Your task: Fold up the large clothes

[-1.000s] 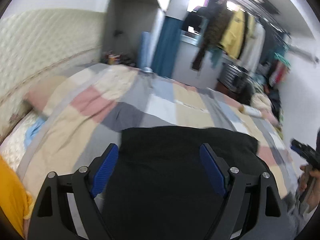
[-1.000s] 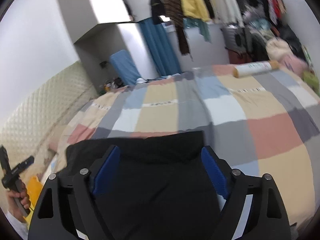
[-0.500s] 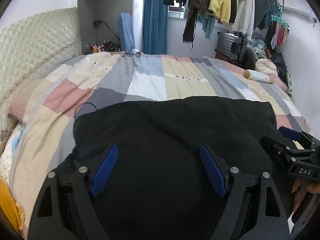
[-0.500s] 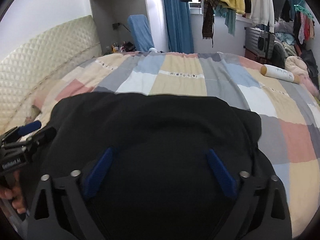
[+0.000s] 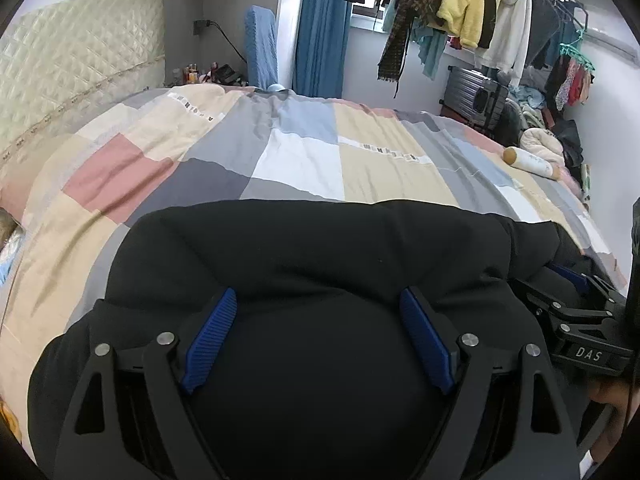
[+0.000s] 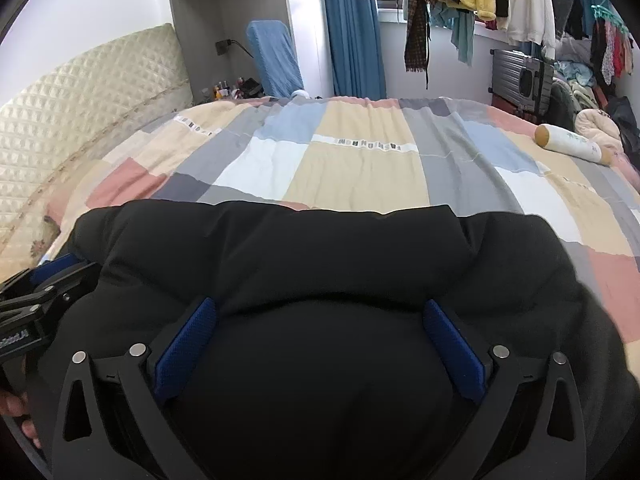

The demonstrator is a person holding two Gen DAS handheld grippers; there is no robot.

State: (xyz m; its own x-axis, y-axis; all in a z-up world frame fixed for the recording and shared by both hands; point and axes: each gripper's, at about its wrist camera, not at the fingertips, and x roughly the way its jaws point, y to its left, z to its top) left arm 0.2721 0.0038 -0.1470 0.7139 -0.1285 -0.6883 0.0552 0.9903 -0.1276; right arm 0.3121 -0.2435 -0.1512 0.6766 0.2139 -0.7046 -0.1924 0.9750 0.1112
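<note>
A large black garment [image 5: 320,252] lies spread on the near part of the bed; it also fills the lower half of the right wrist view [image 6: 320,264]. My left gripper [image 5: 316,300] is open, its blue pads wide apart, low over the cloth with a bulge of fabric between them. My right gripper [image 6: 320,312] is open in the same way over the garment's right part. The right gripper shows at the right edge of the left wrist view [image 5: 576,312]; the left gripper shows at the left edge of the right wrist view [image 6: 44,284].
The bed has a patchwork quilt [image 5: 304,152] in beige, grey, pink and white. A quilted cream headboard [image 5: 72,56] runs along the left. A white bottle [image 5: 532,162] lies on the far right of the quilt. Hanging clothes [image 5: 460,8] and a grey suitcase [image 5: 476,98] stand behind.
Both grippers have dropped lower and closer to the black garment, which now bulges between the open pads. The grippers have come nearer each other.
</note>
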